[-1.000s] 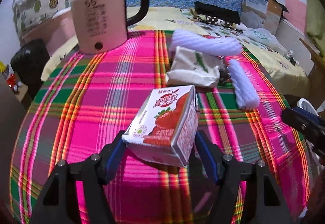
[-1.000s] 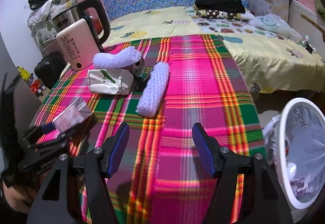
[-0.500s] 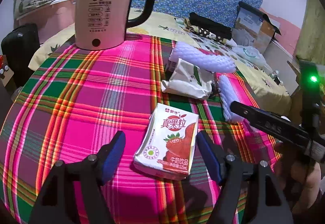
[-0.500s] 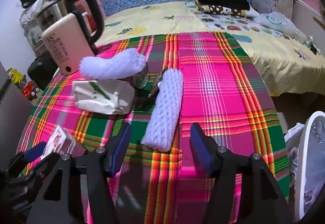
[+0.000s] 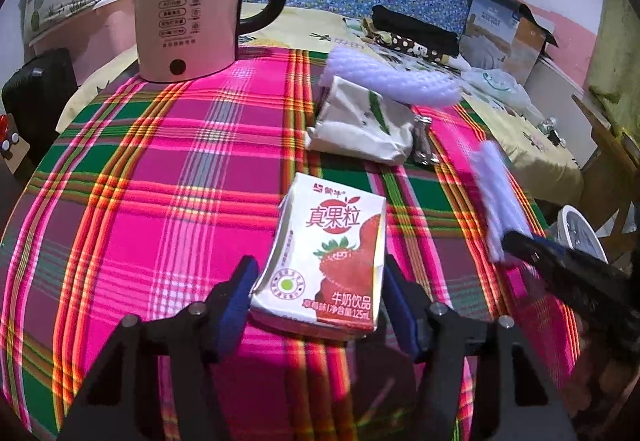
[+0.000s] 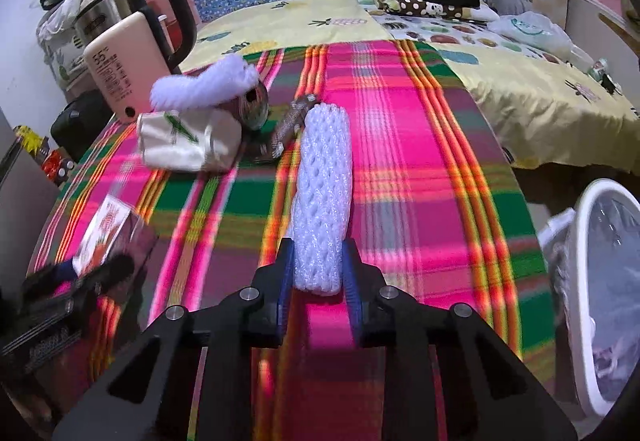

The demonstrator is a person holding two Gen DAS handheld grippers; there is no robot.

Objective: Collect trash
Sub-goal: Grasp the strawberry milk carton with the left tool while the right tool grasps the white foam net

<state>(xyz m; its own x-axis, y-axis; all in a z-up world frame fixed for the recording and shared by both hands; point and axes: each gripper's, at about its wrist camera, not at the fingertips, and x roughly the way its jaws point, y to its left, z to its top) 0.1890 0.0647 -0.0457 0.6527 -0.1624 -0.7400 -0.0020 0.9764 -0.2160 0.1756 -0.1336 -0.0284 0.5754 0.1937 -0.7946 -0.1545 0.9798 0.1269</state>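
On the plaid tablecloth [image 6: 420, 161] | I count two white foam net sleeves: right gripper [image 6: 318, 273] closing onto the near sleeve [image 6: 324, 201], pads squeezing its end; other sleeve [image 6: 204, 85] curls over a can | one strawberry milk carton [image 5: 328, 261], boxy, between my closing left gripper [image 5: 316, 305] pads, right pad touching | crumpled wrapper [image 5: 360, 129], kettle [image 5: 188, 9], white bin [image 6: 600, 281] beyond.

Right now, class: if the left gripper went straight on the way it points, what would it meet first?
The strawberry milk carton: it lies on the plaid tablecloth between the closing jaws of the left gripper, directly ahead. Beyond it comes the crumpled white packet, though depth is hard to judge.
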